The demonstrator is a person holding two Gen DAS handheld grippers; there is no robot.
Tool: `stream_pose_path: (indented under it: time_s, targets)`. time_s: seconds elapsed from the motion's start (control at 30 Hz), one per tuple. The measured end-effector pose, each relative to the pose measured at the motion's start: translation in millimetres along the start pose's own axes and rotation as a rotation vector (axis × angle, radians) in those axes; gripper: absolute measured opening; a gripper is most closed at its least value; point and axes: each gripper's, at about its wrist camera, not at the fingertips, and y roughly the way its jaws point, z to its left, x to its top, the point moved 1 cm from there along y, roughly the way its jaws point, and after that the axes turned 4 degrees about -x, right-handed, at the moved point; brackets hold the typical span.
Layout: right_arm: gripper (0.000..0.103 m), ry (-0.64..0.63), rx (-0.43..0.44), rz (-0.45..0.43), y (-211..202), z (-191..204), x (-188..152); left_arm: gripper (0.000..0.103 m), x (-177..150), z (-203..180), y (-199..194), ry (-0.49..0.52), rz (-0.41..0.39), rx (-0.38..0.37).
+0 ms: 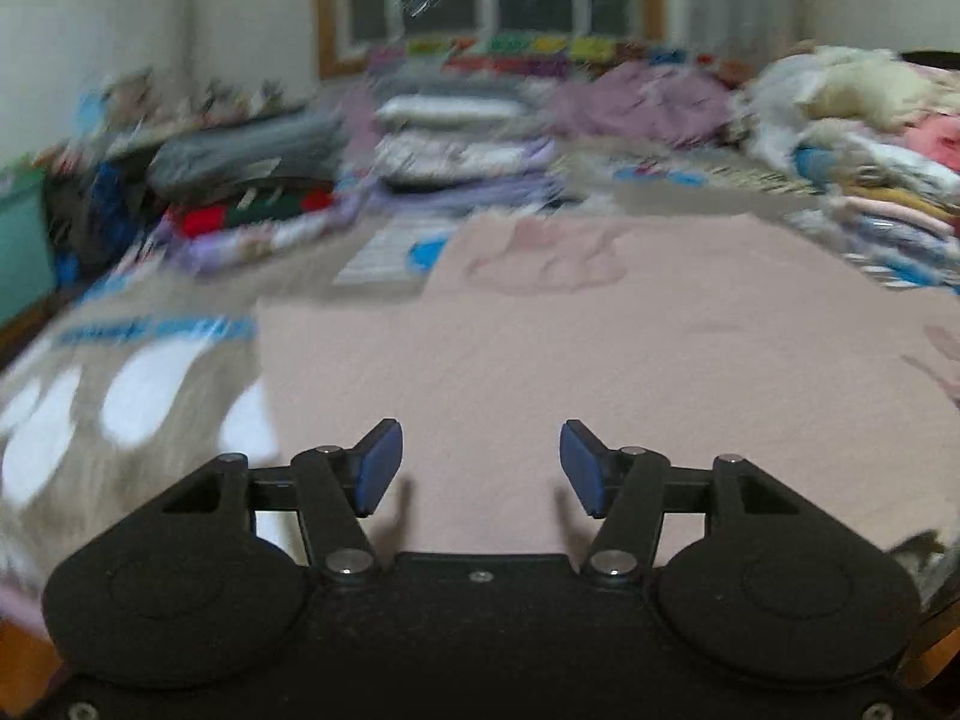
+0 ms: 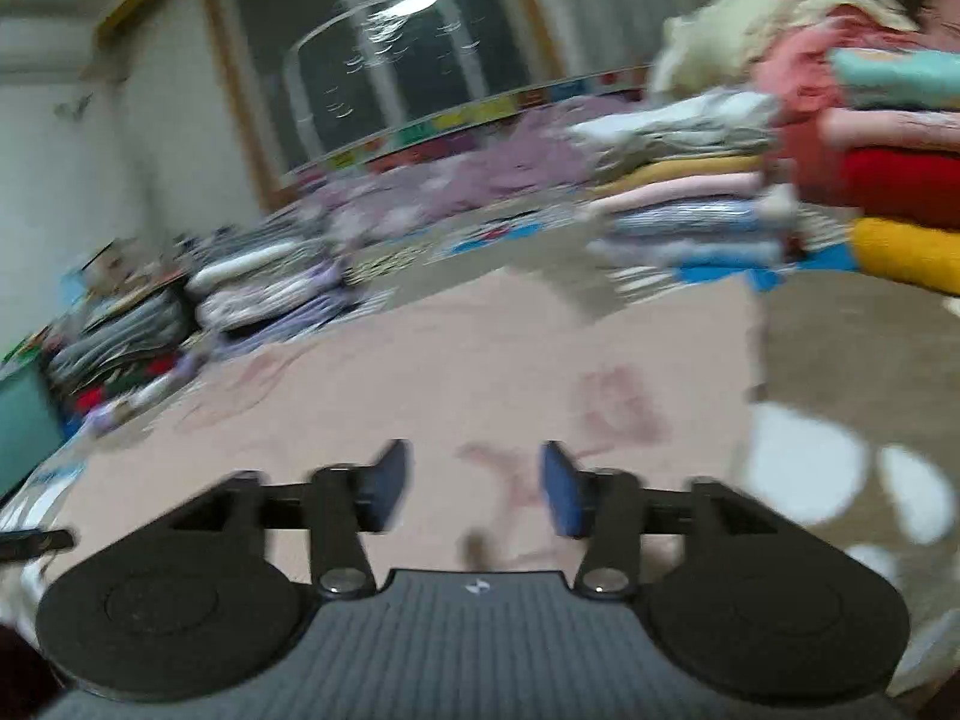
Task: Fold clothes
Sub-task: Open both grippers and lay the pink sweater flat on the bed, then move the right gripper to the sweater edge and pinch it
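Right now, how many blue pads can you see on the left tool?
2: one pad on the left finger, one pad on the right finger, both over the pink garment, nothing between them.

Garment (image 1: 600,360) spread flat on blanket (image 1: 180,414); folded stacks (image 1: 456,150) behind it, further pile (image 2: 870,180) at right.

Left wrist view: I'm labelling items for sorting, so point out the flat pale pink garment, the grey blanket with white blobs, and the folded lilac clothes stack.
Flat pale pink garment (image 1: 600,348), left wrist view, centre.
Grey blanket with white blobs (image 1: 198,396), left wrist view, grey patch.
Folded lilac clothes stack (image 1: 468,156), left wrist view, front edge.
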Motion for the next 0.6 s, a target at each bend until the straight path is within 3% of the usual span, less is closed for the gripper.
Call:
stream_pose_path:
  time_s: [0.07, 0.1, 0.17, 0.23, 0.3, 0.37, 0.47, 0.53, 0.6]
  targets:
    - [0.055, 0.013, -0.062, 0.067, 12, -14, -5, 0.058, 0, -15, 1, 0.05, -0.02, -0.042]
    - [0.041, 0.002, -0.086, 0.082, 13, -16, -5, 0.058, -1, -23, 5, 0.074, -0.014, -0.059]
    - [0.036, -0.021, -0.133, 0.113, 13, -22, -7, 0.058, -3, -38, 13, 0.119, 0.0, -0.087]
    - [0.032, -0.026, -0.167, 0.089, 6, -28, -7, 0.058, -6, -48, 19, 0.151, 0.017, -0.111]
    - [0.044, -0.014, -0.189, 0.038, -5, -35, -7, 0.058, -7, -56, 23, 0.167, 0.02, -0.132]
    - [0.053, 0.054, -0.186, 0.047, -3, -47, -9, 0.058, -7, -63, 29, 0.179, 0.029, -0.151]
    - [0.053, 0.156, -0.18, 0.061, 0, -66, -12, 0.058, -15, -74, 40, 0.225, 0.067, -0.142]
    - [0.034, 0.162, -0.168, 0.075, 3, -72, -15, 0.059, -19, -81, 45, 0.254, 0.083, -0.128]
    - [0.023, 0.069, -0.207, 0.1, 5, -64, -16, 0.059, -18, -82, 44, 0.251, 0.088, -0.124]
